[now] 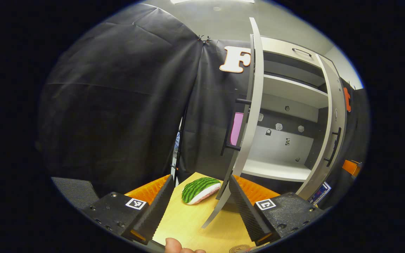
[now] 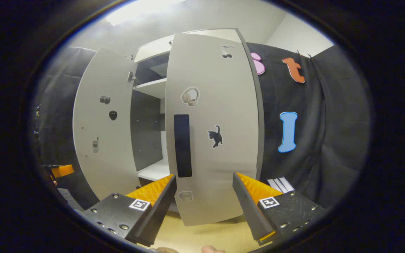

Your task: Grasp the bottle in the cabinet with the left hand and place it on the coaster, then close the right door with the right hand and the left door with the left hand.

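In the left gripper view, the left tongs (image 1: 199,196) stand wide open over the pale wooden desk (image 1: 188,225) and grip nothing; a fingertip (image 1: 174,246) pokes in at 6 o'clock. A round printed disc (image 1: 240,248), possibly the coaster, is cut off at the lower edge at about 5 o'clock; its print is too small to read. Just beyond the tongs, a watermelon-slice toy (image 1: 199,189) lies on the desk, close beside the foot of the left door (image 1: 248,133). That door stands open, seen edge-on, with a dark bar handle on its outer face. Farther back, at 3 o'clock, the cabinet (image 1: 287,105) shows white shelves and a dark rear panel dotted with small stickers. The right door (image 1: 329,140), also open, carries its own dark handle. The bottle cannot be made out on the shelves.

In the right gripper view, the right tongs (image 2: 204,195) are likewise spread wide and empty, held just in front of the right door (image 2: 213,126), not touching it. The door face bears a dark vertical handle, a black cat sticker (image 2: 216,136), a headphone sticker and others, none with legible writing. At 9 o'clock the left door (image 2: 100,133) swings open, shelves visible between the two.
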`<act>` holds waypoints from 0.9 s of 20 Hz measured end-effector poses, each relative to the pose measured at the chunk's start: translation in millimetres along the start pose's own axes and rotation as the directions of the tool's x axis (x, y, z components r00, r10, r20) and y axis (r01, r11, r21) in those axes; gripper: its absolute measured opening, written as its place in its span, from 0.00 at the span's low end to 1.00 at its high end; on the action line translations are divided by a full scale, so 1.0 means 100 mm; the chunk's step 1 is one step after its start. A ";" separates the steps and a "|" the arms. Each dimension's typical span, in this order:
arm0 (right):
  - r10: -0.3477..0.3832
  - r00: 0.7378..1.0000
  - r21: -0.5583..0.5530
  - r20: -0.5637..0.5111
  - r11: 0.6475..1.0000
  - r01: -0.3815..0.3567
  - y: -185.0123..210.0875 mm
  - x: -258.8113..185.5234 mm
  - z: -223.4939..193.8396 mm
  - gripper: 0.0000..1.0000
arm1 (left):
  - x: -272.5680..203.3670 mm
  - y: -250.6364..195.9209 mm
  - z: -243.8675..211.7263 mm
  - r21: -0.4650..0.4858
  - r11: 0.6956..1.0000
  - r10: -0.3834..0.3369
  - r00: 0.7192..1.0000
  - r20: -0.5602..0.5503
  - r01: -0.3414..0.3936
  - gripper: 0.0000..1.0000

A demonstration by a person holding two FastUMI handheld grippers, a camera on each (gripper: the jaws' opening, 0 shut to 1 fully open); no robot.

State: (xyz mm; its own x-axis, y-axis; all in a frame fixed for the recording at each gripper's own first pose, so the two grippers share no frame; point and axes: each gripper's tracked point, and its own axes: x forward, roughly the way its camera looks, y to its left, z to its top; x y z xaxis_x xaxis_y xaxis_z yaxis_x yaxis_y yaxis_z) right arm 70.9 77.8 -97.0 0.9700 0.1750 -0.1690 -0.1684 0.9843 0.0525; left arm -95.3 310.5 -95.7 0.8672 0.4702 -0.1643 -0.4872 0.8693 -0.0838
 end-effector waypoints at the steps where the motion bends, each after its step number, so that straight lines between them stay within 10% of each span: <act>1: -0.009 1.000 0.003 0.000 1.000 0.009 -0.02 0.00 -0.01 0.97 | 0.05 0.00 -0.01 0.001 1.000 -0.005 1.000 -0.001 0.005 1.00; 18: -0.077 0.997 0.002 -0.030 0.997 0.077 -0.18 0.09 -0.17 0.97 | 0.50 -0.02 -0.05 -0.014 0.999 -0.035 0.999 -0.008 0.034 0.92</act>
State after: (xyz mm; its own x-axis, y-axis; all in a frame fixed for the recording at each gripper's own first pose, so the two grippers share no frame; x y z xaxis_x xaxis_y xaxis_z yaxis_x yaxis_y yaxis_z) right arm 79.8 61.8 -116.5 0.9744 0.0991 -0.2017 -0.0926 0.9948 0.0417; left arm -51.2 331.4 -108.3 0.8827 0.4387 -0.1687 -0.4585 0.8826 -0.1036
